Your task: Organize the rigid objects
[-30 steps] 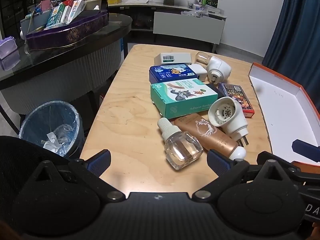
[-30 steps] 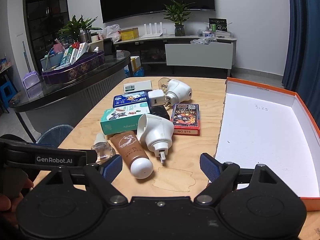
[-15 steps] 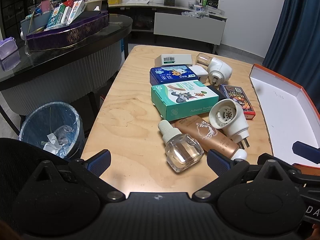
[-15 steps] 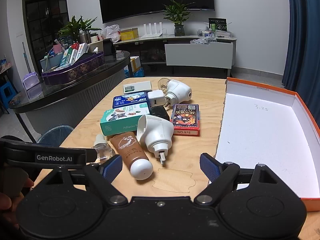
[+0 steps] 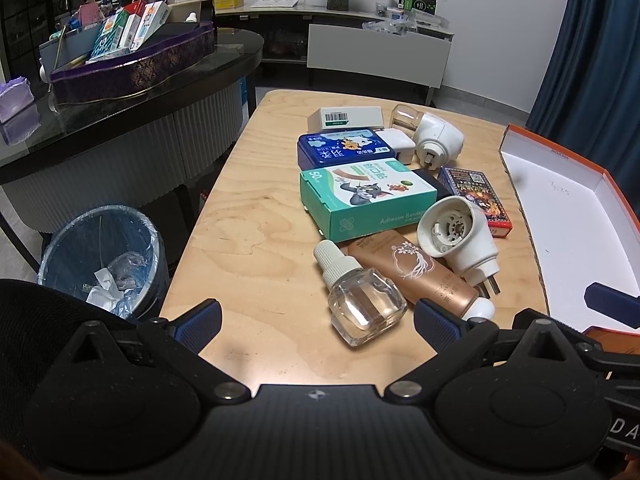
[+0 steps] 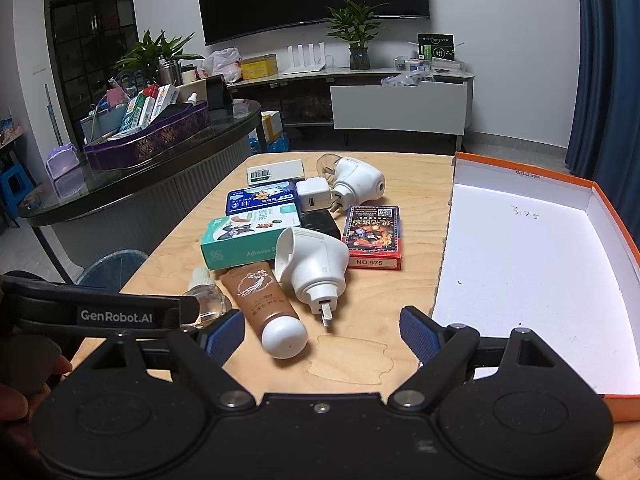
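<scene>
Both hand-held grippers hover spread and empty over the near edge of the light plywood desk (image 5: pixel 256 240). The left hand-held gripper (image 5: pixel 316 322) has its blue ribbed pads wide apart, with a clear glass refill bottle with a white screw neck (image 5: pixel 360 292) lying on its side just ahead, between them. The right hand-held gripper (image 6: pixel 322 330) is equally wide; the white cap of a bronze-brown cosmetic tube with a white floral print (image 6: pixel 260 300) lies just before it.

The rigid objects lie clustered in the middle of the desk. Touching the tube is a white plastic plug-in vaporiser body (image 6: pixel 316 264), tipped on its side with its metal prongs toward the camera and its open socket facing away. Behind it sits a teal cardboard box of adhesive bandages with cartoon artwork (image 5: pixel 366 196), then a dark blue tin with cartoon print (image 5: pixel 344 150), and farthest a flat white box with a barcode label (image 5: pixel 346 117). Beside the tin are a small white USB charger cube (image 6: pixel 312 196) and a second white vaporiser with a clear bottle fitted (image 6: pixel 354 180). A red-edged deck of playing cards marked NO.975 (image 6: pixel 374 238) lies near the shallow cardboard box lid, orange outside and white inside (image 6: pixel 520 264), which sits at the right, holding nothing.
</scene>
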